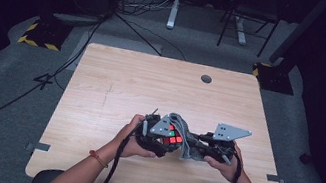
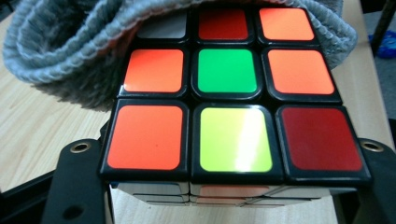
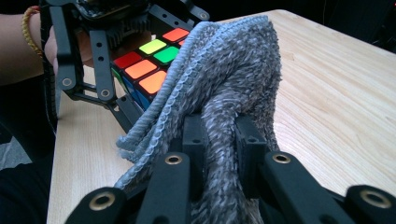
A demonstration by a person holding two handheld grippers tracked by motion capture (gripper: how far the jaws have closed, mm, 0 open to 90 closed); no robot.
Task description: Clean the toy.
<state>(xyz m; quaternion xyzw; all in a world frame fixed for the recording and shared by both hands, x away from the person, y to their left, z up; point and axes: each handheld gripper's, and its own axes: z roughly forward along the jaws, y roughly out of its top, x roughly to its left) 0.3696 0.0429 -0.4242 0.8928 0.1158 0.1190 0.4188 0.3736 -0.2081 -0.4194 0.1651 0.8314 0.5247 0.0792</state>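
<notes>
The left tongs (image 1: 162, 139) pinched a Rubik's cube (image 2: 233, 93) by its sides, holding it just above the counter (image 1: 126, 85) near the person's edge. The right tongs (image 3: 223, 135) were clamped on a bunched fold of a grey cloth (image 3: 233, 79), whose free part draped over the cube's far edge.

The work in hand looked like wiping the cube. To do it well, the left tongs would need to hold the cube steady while the cloth was drawn flat across the top face in even strokes. A bunched pinch would probably cover only a narrow strip, so each pass might have to be shifted sideways.

The cube was hard, glossy plastic: black-framed, with rounded square tiles in orange, dark red, green, yellow-green and one pale tile, throwing glare. The cloth was soft and nubby, a looped knit with a ribbed hem. The counter was pale wood-grain laminate.
</notes>
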